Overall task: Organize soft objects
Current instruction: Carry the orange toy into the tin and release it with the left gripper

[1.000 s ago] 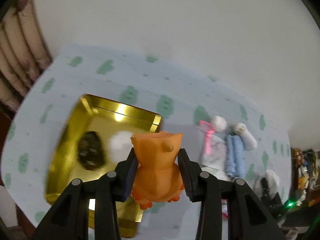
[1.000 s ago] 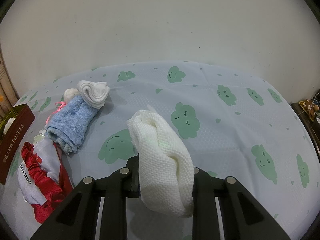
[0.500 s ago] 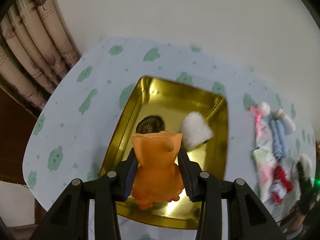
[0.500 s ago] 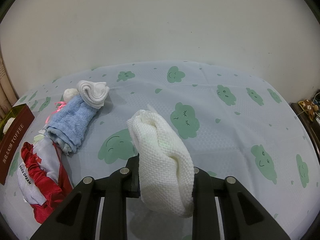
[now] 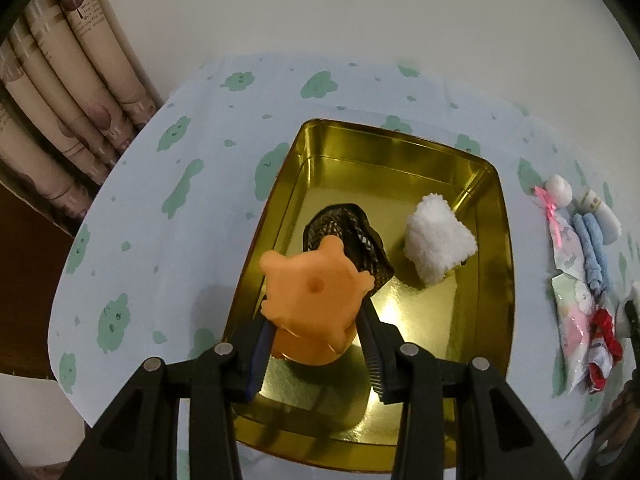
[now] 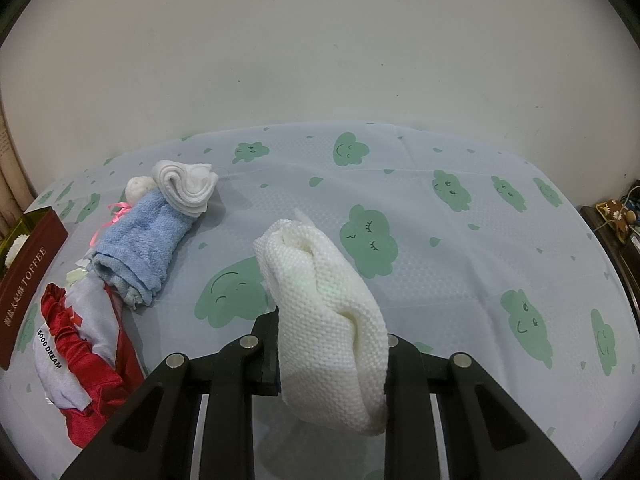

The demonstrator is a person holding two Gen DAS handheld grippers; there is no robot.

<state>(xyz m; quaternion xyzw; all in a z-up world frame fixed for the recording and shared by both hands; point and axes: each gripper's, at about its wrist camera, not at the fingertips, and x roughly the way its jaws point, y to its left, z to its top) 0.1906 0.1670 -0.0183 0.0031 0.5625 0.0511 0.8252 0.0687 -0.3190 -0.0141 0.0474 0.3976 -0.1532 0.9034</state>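
Note:
In the left wrist view my left gripper [image 5: 316,320] is over the gold tin tray [image 5: 496,264]. An orange soft toy [image 5: 314,300] sits between its fingers, tipped forward, and the jaws look spread a little wider than it. The tray holds a dark patterned pouch [image 5: 352,236] and a fluffy white soft piece [image 5: 438,240]. In the right wrist view my right gripper [image 6: 332,344] is shut on a rolled white knit cloth [image 6: 324,300], held above the cloud-print tablecloth [image 6: 460,240].
To the left in the right wrist view lie a blue towel roll [image 6: 140,248], a white sock roll [image 6: 186,186], a red and grey cloth bundle [image 6: 76,344] and a brown toffee box [image 6: 24,280]. Paper rolls [image 5: 60,80] stand at the table's far left.
The left gripper has moved lower over the tray and its jaws have widened; the orange toy has tipped forward between them. The right gripper and white cloth have not moved.

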